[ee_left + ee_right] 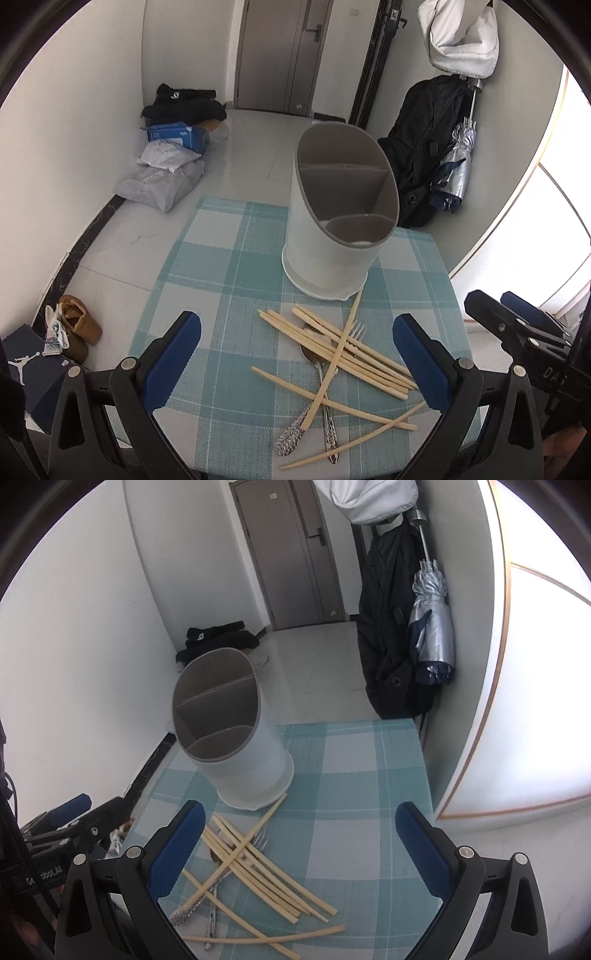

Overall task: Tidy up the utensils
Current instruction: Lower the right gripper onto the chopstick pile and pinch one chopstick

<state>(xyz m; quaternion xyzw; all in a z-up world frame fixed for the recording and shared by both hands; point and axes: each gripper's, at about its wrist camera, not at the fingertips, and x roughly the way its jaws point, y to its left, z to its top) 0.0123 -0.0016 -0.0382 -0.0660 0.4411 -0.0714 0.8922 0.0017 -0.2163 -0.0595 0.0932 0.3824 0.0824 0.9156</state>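
A white utensil holder (334, 236) with grey divided compartments stands on a teal checked tablecloth (221, 266); it also shows in the right wrist view (243, 764). In front of it lies a pile of several wooden chopsticks (343, 350), over a metal spoon (314, 360) and a fork (358, 328). The pile also shows in the right wrist view (251, 867). My left gripper (297, 363) is open and empty, above the pile. My right gripper (301, 849) is open and empty, with the pile near its left finger. The right gripper shows at the right edge of the left wrist view (517, 325).
The table ends just beyond the holder. On the floor lie parcels (162, 177), a blue box (173, 134), black clothes (184, 105) and shoes (77, 325). A black bag (424, 147) and a silver umbrella (432, 627) hang at the right wall.
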